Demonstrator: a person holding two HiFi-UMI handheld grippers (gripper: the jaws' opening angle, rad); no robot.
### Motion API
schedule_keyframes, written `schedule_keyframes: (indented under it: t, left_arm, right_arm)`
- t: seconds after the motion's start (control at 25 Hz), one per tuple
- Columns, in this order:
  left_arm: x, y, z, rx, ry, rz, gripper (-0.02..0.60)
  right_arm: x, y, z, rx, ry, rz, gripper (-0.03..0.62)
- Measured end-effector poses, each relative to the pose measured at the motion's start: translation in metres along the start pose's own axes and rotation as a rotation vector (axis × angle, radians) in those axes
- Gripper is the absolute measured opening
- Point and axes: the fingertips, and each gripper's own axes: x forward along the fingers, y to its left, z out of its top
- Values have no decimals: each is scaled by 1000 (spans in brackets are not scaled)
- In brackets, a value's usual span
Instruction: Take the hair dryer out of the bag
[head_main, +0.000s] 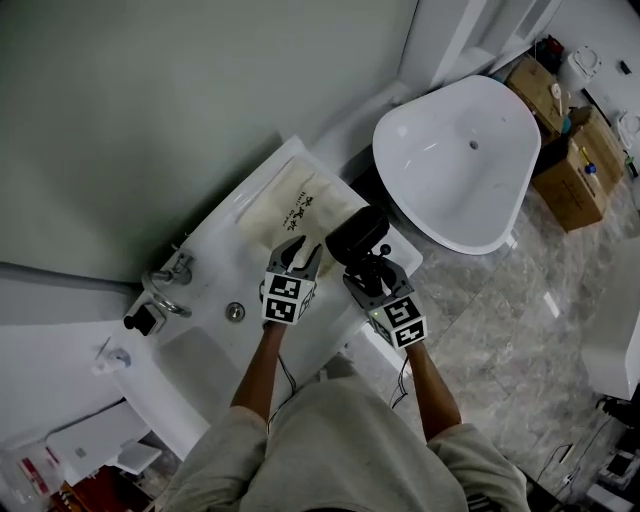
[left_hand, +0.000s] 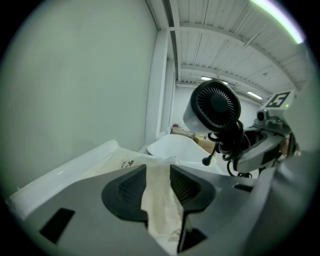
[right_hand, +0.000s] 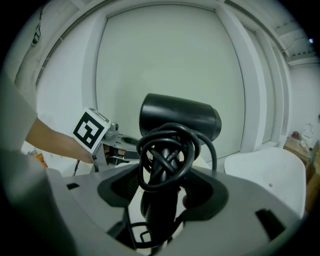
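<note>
Right gripper (head_main: 372, 266) fingers clenched the hair dryer (head_main: 356, 236) handle, holding it clear beside the bag (head_main: 288, 208). Left gripper (head_main: 300, 252) fingers, slack, straddled bag cloth.

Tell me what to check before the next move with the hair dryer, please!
1. Hair dryer held in right tongs: ok, clamped.
2. Hair dryer out of the bag: ok.
3. Cord bundled up: ok.
4. Bag free of left tongs: not ok, cloth sits between the parted jaws.
5. Counter dry enough to put it down: cannot tell.
</note>
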Motion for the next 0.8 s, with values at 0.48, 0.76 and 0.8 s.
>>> schedule_keyframes:
  t: [0.48, 0.76, 0.8]
  left_arm:
    - [-87, 8, 52, -27, -191, 78, 29]
    - [-118, 26, 54, -72, -216, 139, 12]
    - [-122, 28, 57, -74, -226, 146, 12]
  right_arm:
    - [-24, 4, 47, -5, -132, -63, 270]
    - [-38, 9, 78, -35, -199, -93, 272]
    - [-40, 10, 83, -42, -209, -98, 272]
